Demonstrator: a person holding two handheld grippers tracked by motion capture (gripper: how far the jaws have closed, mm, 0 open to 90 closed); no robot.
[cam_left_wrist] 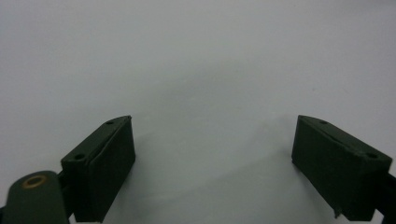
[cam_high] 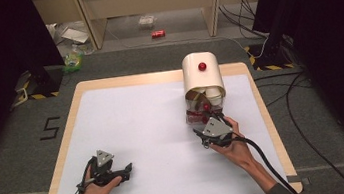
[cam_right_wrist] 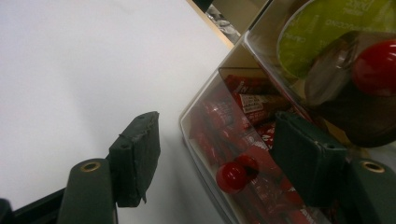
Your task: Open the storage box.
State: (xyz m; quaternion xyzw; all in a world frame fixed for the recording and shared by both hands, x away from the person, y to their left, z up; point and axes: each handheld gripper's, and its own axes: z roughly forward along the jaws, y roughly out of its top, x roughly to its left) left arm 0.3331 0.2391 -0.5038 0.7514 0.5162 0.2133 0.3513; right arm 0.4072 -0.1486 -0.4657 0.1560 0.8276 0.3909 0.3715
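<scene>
A cream cabinet [cam_high: 202,75] with a rounded top stands at the back right of the white sheet [cam_high: 139,131]. It has a red knob [cam_high: 202,66] on top and clear drawers below. My right gripper [cam_high: 210,123] is at the bottom drawer [cam_right_wrist: 219,135], which holds red packets. Its jaws are open on either side of that drawer's red knob [cam_right_wrist: 232,176], and neither pad touches it. A second red knob [cam_right_wrist: 376,65] shows on the compartment above. My left gripper [cam_high: 128,169] lies on the sheet at the front left, and its jaws [cam_left_wrist: 212,140] are open with nothing between them.
The wooden table edge [cam_high: 62,157] frames the sheet. On the floor beyond lie a red can [cam_high: 158,34], scattered litter [cam_high: 74,57] and cables [cam_high: 303,110] at the right. Black stands [cam_high: 46,75] flank the table's far corners.
</scene>
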